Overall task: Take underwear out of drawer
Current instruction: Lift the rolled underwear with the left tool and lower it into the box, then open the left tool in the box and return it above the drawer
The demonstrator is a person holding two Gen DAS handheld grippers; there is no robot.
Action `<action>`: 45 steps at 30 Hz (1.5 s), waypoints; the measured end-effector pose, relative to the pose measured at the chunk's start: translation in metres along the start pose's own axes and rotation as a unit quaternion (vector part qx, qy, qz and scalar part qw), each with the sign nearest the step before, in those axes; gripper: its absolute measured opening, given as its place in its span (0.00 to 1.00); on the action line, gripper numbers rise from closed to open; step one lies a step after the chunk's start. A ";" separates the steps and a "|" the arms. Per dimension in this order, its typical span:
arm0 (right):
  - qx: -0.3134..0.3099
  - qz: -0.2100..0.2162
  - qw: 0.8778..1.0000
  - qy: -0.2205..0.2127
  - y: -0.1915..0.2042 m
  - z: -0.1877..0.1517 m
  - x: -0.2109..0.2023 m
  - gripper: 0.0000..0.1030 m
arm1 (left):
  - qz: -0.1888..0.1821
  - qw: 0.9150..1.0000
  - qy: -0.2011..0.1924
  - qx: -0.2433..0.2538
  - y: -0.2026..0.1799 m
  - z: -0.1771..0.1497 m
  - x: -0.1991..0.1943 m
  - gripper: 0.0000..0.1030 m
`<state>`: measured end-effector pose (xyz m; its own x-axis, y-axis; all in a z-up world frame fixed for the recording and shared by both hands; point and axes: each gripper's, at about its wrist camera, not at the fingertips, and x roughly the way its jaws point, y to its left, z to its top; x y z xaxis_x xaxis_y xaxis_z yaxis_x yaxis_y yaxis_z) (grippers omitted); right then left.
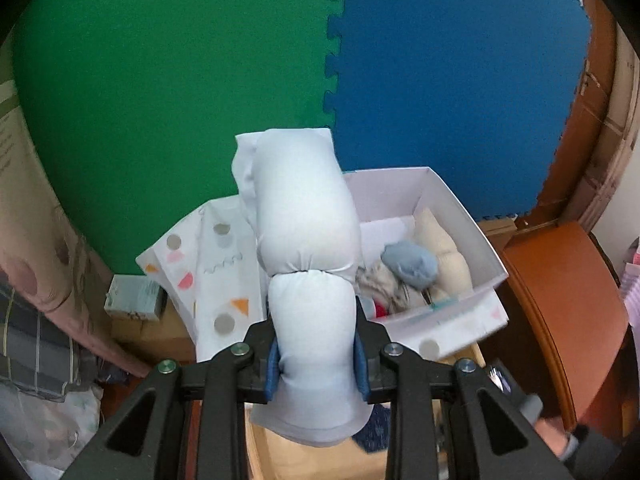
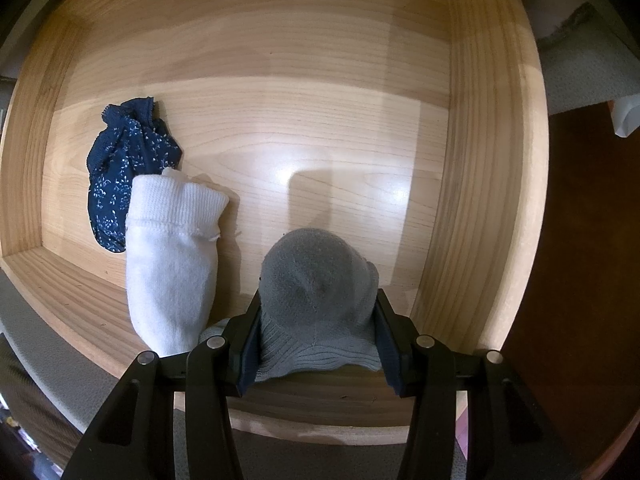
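— What have the left tongs (image 1: 316,364) got?

— They are clamped on a pale blue rolled bundle of underwear (image 1: 308,236), held in the air in front of a white box (image 1: 472,220) (the box already holds a grey-blue roll and some cream ones).

— And the right tongs (image 2: 318,320)?

— Closed on a grey knitted roll (image 2: 318,276) inside the wooden drawer (image 2: 492,160), pointing down at its floor. A white roll (image 2: 172,264) lies just beside it, touching a navy patterned piece (image 2: 120,168) further back.
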<state>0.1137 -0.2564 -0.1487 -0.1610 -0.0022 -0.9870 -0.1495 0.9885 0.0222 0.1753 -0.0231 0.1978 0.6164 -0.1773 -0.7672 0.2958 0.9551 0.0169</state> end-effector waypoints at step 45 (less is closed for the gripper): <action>0.010 -0.001 1.000 0.001 -0.005 0.006 0.001 0.46 | 0.031 0.998 0.046 0.003 0.001 -0.019 0.041 0.57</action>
<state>0.1196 -0.2600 -0.1504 -0.1621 -0.0037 -0.9868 -0.1308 0.9913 0.0178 0.1868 -0.0253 0.1546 0.5651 -0.0946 -0.8196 0.2639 0.9619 0.0709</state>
